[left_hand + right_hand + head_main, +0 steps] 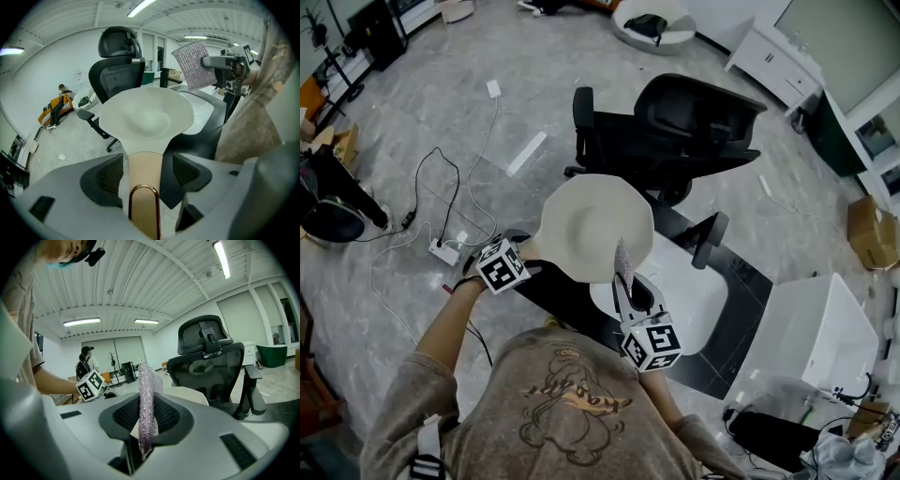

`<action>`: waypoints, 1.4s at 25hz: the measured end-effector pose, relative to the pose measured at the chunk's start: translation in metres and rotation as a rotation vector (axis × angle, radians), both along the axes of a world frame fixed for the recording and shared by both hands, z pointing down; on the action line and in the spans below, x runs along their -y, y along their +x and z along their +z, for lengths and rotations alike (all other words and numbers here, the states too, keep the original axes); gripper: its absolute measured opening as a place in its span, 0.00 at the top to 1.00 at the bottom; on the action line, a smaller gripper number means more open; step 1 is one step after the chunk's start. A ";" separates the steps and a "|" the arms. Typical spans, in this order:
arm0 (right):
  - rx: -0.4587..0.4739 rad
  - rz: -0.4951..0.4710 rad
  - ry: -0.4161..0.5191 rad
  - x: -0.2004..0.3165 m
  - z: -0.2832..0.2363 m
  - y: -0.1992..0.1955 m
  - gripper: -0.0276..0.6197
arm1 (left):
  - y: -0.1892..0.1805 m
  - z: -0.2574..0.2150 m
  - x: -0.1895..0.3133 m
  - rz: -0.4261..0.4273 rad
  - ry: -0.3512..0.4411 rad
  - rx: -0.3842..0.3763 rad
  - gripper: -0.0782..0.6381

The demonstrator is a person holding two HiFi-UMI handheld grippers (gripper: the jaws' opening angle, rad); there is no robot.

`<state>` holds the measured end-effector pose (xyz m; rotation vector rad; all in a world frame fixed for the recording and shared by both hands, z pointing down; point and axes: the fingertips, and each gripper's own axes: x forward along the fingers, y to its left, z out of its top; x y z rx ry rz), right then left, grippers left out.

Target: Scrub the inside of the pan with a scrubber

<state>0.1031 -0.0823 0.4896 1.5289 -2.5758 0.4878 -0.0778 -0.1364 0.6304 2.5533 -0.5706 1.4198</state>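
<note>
The left tongs (528,251) are closed on the tan handle (143,171) of the white pan (595,228). The handle runs straight between the two dark pads, and the pan hangs in the air with its hollow side up, over the far left part of the black surface (741,309). In the left gripper view the pan (147,115) spreads out wide just beyond the pads. The right tongs (628,286) are clamped narrow on a glittery, pinkish mesh scrubber (622,261), which stands upright on edge between the pads in the right gripper view (146,413). The scrubber sits at the pan's near right rim, just beside it; whether it touches the pan cannot be told. From the left gripper view the scrubber (194,65) shows above the pan's far right rim, gripped by the right tongs (220,63). A white basin (698,300) lies on the surface below the right tongs, near its middle. A black office chair (675,131) stands on the floor past the surface's far edge.
</note>
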 end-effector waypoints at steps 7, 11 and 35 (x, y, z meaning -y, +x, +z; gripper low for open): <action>-0.053 -0.091 -0.037 0.016 0.018 -0.015 0.83 | -0.001 0.013 0.007 -0.018 -0.009 0.076 0.50; -0.112 -0.211 -0.052 0.034 0.034 -0.041 0.83 | -0.001 0.014 0.008 -0.031 -0.019 0.062 0.52; -0.161 -0.778 -0.381 0.090 0.131 -0.164 0.83 | -0.002 0.009 0.006 0.014 -0.117 0.027 0.53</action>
